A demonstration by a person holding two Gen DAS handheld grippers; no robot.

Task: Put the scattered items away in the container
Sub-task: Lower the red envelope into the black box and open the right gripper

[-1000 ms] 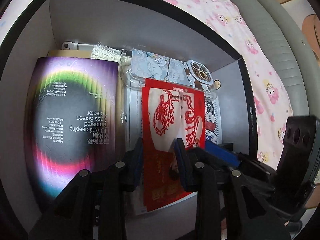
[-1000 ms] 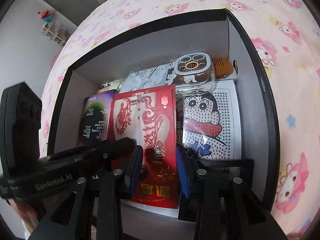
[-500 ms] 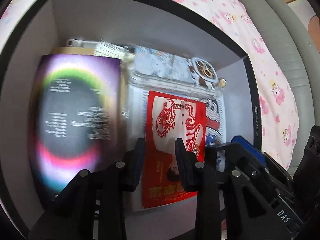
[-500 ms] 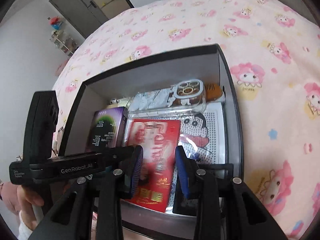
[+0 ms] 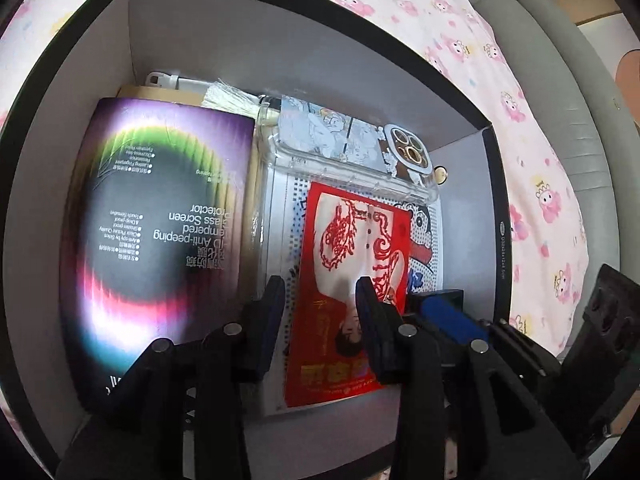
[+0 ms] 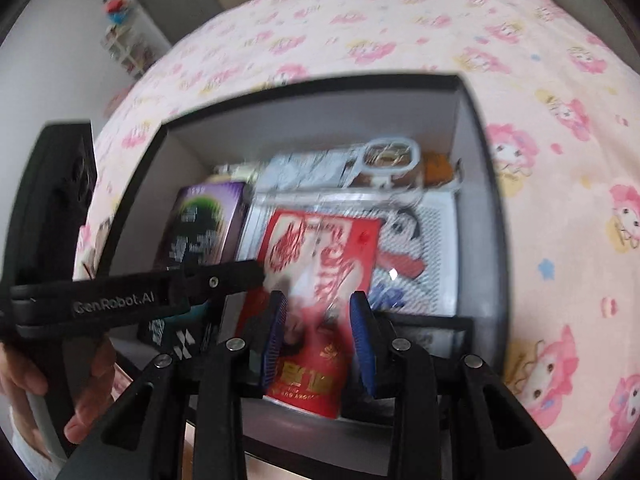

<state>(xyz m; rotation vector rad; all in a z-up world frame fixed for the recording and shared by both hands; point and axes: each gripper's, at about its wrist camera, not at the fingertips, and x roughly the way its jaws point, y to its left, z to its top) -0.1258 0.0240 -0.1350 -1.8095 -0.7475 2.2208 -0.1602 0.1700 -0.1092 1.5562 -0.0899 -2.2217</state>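
With the red packet (image 5: 352, 280) already lying flat in the black box (image 5: 492, 200) mid-frame, the left tool (image 5: 320, 300) is spreading empty and the right tool (image 6: 316, 320) is hovering parted with nothing pinched, so I'd lift both straight out without snagging it.

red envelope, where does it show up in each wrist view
Left wrist: the red envelope lies centre-right in the box, behind the left gripper, whose jaws are opening with nothing between them.
Right wrist: the red envelope is lower centre, blurred, beyond the right gripper.
Shared landmark: the clear phone case with its ringed camera cutout, just past the envelope's far end.
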